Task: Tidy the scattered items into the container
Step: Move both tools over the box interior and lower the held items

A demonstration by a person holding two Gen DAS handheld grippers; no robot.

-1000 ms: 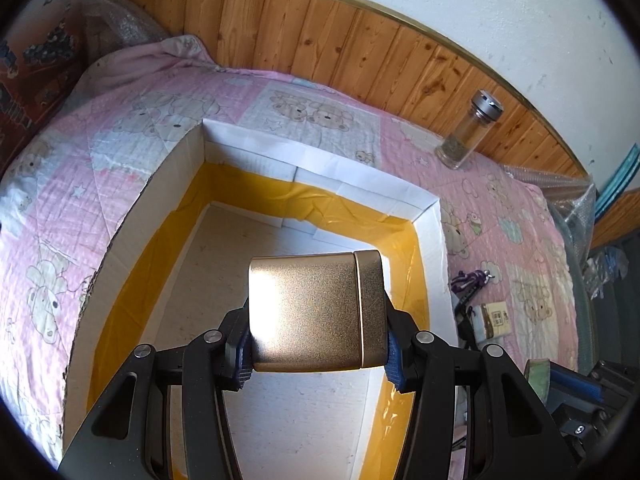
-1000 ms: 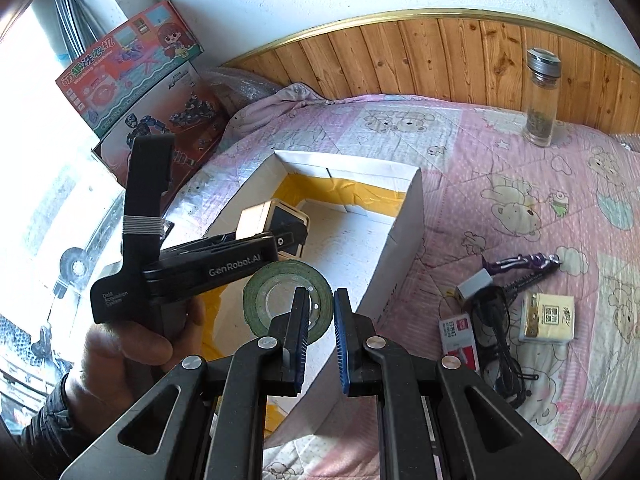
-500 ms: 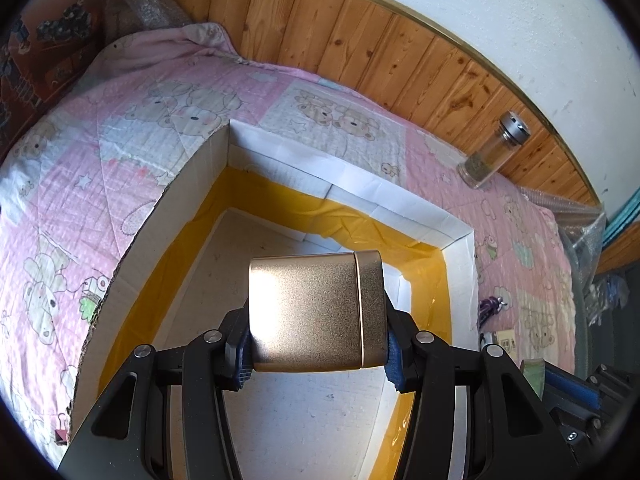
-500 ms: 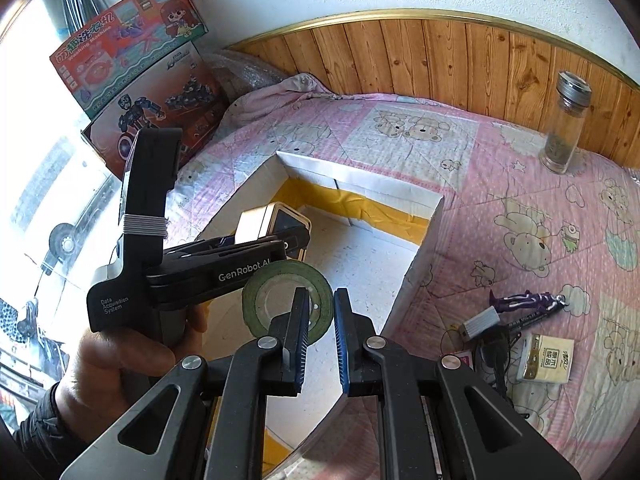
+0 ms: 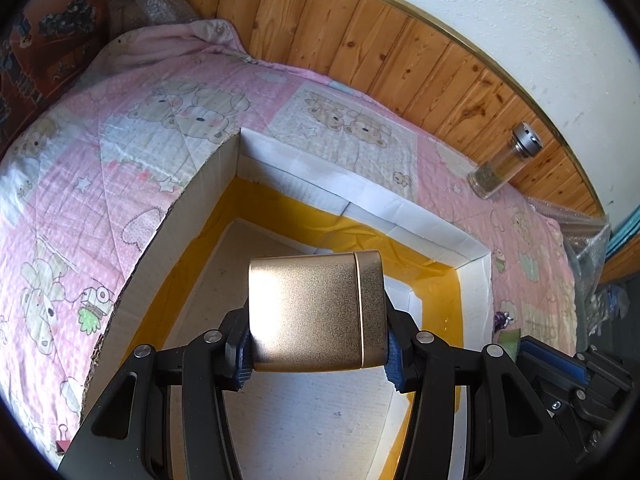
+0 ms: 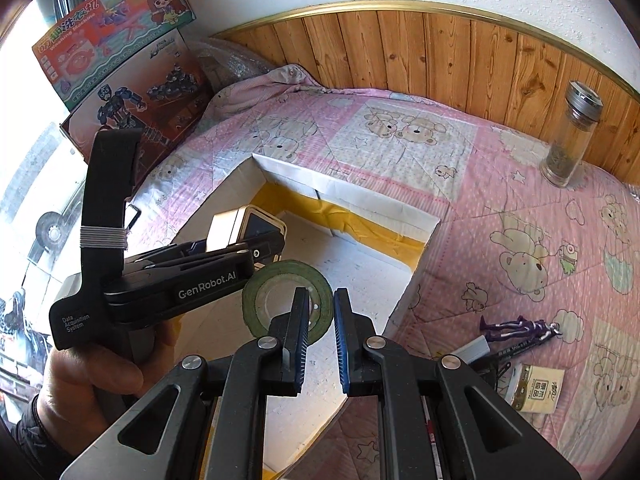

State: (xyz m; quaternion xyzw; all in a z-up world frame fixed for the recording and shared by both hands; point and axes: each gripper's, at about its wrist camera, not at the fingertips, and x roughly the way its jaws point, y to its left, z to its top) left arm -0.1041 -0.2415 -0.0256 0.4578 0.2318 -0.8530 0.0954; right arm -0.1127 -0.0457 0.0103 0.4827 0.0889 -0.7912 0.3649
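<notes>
An open cardboard box [image 5: 360, 196] with white walls and yellow tape inside lies on the pink quilt. My left gripper [image 5: 316, 344] is shut on a gold metal tin [image 5: 308, 312] and holds it above the box's floor. In the right wrist view the same tin [image 6: 224, 228] sits over the box's [image 6: 352, 196] left part, in the gripper that a hand holds. My right gripper [image 6: 322, 312] is shut on the wall of a green tape roll [image 6: 260, 300], above the box's near right side.
A glass bottle [image 6: 568, 140] with a metal lid stands by the wooden headboard. A purple figure [image 6: 516, 326], a pen, a tissue pack [image 6: 536, 388] and a cable lie right of the box. Toy boxes [image 6: 120, 40] lean at the far left. A binder clip [image 5: 62, 444] lies on the quilt.
Both grippers have moved left over the box, so the box and the loose items slid right in both views. Both grips are unchanged.
</notes>
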